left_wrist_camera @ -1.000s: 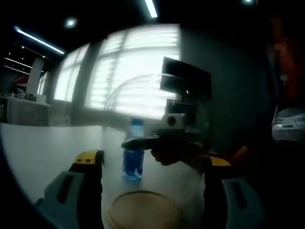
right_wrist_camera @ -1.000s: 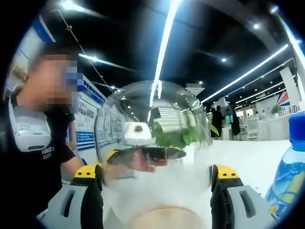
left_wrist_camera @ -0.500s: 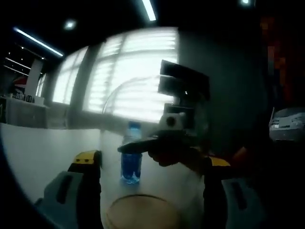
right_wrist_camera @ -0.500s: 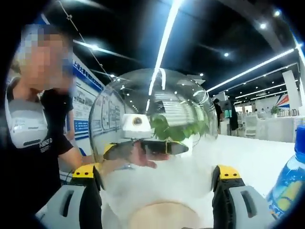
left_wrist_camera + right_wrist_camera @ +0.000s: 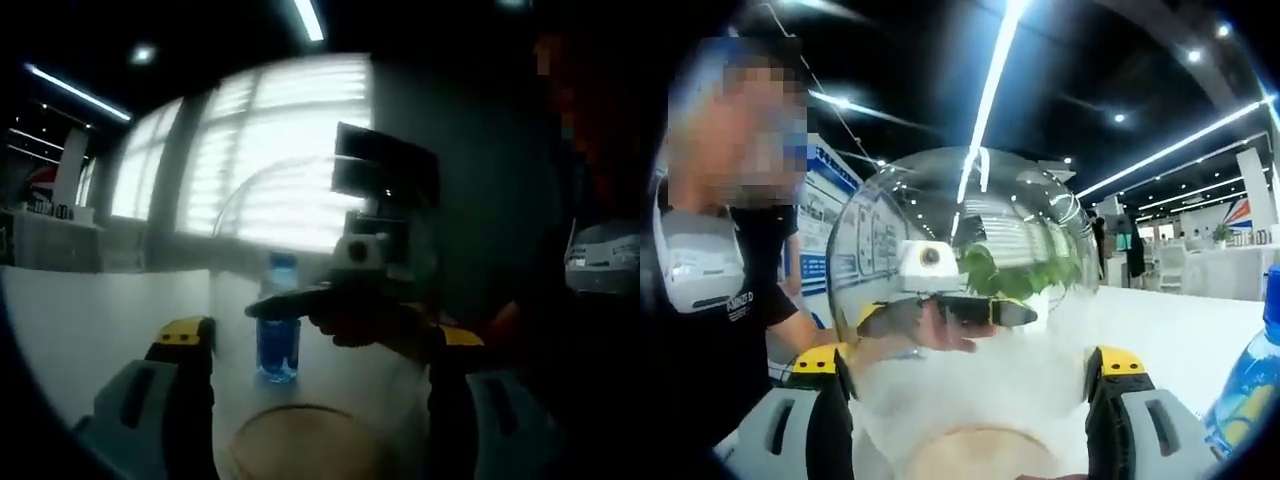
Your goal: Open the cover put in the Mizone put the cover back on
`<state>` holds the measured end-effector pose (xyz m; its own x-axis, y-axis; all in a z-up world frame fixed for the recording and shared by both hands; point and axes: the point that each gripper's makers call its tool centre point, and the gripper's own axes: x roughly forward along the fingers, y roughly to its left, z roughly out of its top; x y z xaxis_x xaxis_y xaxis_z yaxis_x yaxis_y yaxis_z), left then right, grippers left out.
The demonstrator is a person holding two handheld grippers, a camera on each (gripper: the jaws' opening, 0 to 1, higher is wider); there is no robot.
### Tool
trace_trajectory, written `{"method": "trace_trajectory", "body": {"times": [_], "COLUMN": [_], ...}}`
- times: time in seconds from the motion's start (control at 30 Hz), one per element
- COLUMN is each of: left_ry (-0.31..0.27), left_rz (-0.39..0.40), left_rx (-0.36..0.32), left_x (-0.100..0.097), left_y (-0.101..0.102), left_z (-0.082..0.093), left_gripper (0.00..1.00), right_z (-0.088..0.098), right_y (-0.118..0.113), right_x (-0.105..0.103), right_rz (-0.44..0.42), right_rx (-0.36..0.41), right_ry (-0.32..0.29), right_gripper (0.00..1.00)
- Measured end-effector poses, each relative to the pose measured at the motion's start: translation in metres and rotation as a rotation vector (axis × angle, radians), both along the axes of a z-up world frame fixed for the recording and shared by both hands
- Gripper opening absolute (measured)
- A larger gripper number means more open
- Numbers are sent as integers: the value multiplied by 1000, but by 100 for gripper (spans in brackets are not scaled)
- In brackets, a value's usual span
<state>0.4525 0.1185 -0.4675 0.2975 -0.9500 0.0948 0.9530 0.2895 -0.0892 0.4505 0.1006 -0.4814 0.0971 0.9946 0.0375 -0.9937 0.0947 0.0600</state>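
A clear domed cover (image 5: 960,250) fills the gap between the yellow-tipped jaws of my right gripper (image 5: 965,400), and both jaws press its sides. The same cover (image 5: 330,260) sits between the jaws of my left gripper (image 5: 320,400), faint against the bright window. A round wooden piece (image 5: 975,455) lies low under the dome, and I see the wooden piece (image 5: 300,440) from the other side too. Through the glass, each view catches the other gripper: the right gripper (image 5: 335,305) and the left gripper (image 5: 945,312). The blue Mizone bottle (image 5: 278,320) stands upright on the white table (image 5: 90,320) beyond the dome; the bottle (image 5: 1245,390) is cut off.
A person in a dark shirt (image 5: 710,330) stands close behind the dome. A green plant (image 5: 1015,275) shows through the glass. Display stands and people (image 5: 1130,255) are far off across the hall. A bright shuttered window (image 5: 270,150) is behind the table.
Both views have drifted slightly, and the bottle sits nearer the right edge of the right gripper view. The cover stays between both pairs of jaws; nothing was let go.
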Motion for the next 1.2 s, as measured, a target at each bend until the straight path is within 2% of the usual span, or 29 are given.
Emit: {"method": "trace_trajectory", "body": {"times": [0.1,0.17,0.27,0.33,0.43,0.53,0.63,0.8,0.97,1.07,1.2], "left_ry": [-13,-17,-16,-24,-32,-27,-39,-49,-35,-43,-43], "left_rz": [5,13,23,22,20,27,31,28,25,19,19], "left_rx": [3,-20,-18,1,26,3,4,52,57,86,102], "left_x": [-4,-4,-7,-9,-11,-10,-15,-18,-18,-20,-19], "left_y": [-3,-3,-4,-5,-5,-6,-8,-7,-6,-7,-5], "left_z": [6,13,19,18,17,22,27,22,20,17,15], "left_gripper": [75,75,74,74,74,74,74,74,74,74,74], "right_z": [4,14,21,22,21,24,27,24,21,14,12], "right_y": [-3,-5,-7,-6,-6,-8,-9,-5,-4,-3,-2], "right_x": [-3,-3,-5,-8,-10,-10,-13,-17,-17,-19,-19], "right_rz": [7,6,7,8,9,9,13,17,19,26,29], "right_rx": [0,43,59,44,30,46,55,25,14,-26,-33], "right_ry": [-11,-10,-7,-35,-43,-22,-27,-59,-41,-52,-51], "right_gripper": [90,90,90,90,90,90,90,90,90,90,90]}}
